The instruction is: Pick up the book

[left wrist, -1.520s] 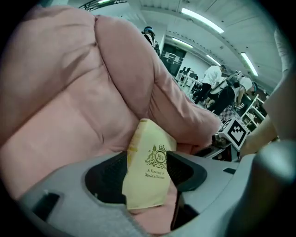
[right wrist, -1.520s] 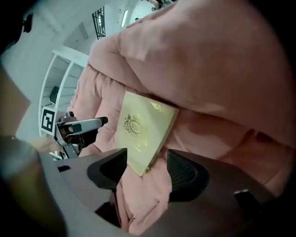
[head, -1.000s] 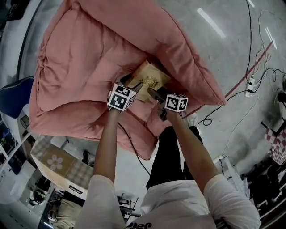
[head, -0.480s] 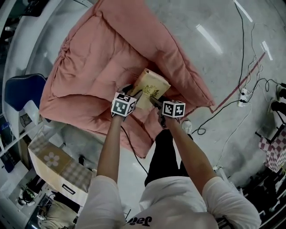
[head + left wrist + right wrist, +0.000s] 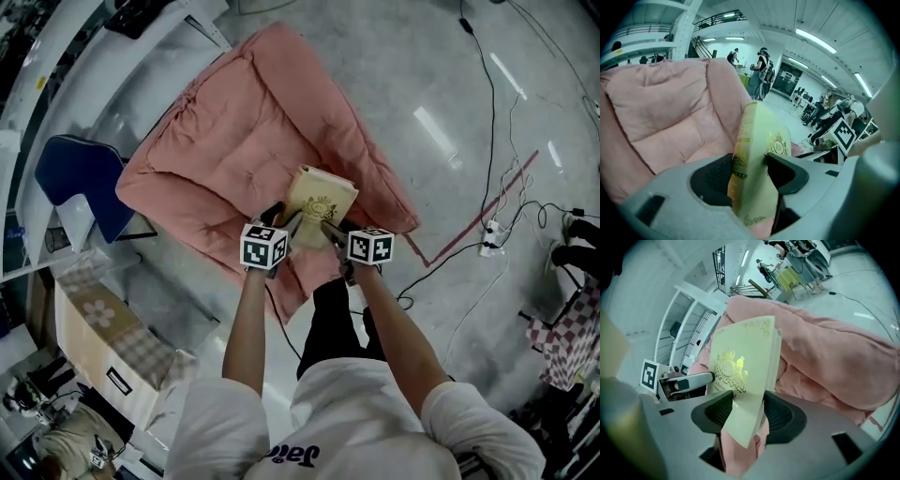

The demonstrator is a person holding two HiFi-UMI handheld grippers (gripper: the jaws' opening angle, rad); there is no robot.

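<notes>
The book (image 5: 320, 200) is cream-coloured with a gold crest on its cover. It hangs in the air above the big pink cushion (image 5: 234, 155), held by its near edge. My left gripper (image 5: 287, 222) is shut on the book's left corner and my right gripper (image 5: 327, 228) on its right corner. In the left gripper view the book (image 5: 759, 140) stands on edge between the pads of the left gripper (image 5: 749, 168). In the right gripper view the cover (image 5: 740, 362) is pinched by the right gripper (image 5: 746, 412), and pink cushion fabric (image 5: 825, 357) lies behind it.
A blue chair (image 5: 80, 178) stands left of the cushion. Below it sits a box with a flower print (image 5: 103, 328). Cables and a power strip (image 5: 487, 251) trail over the grey floor at right, beside a red tape line (image 5: 478, 202). People stand far off (image 5: 761, 70).
Both grippers closed on the book and lifted it off the cushion. The cushion now looks smaller and farther below.
</notes>
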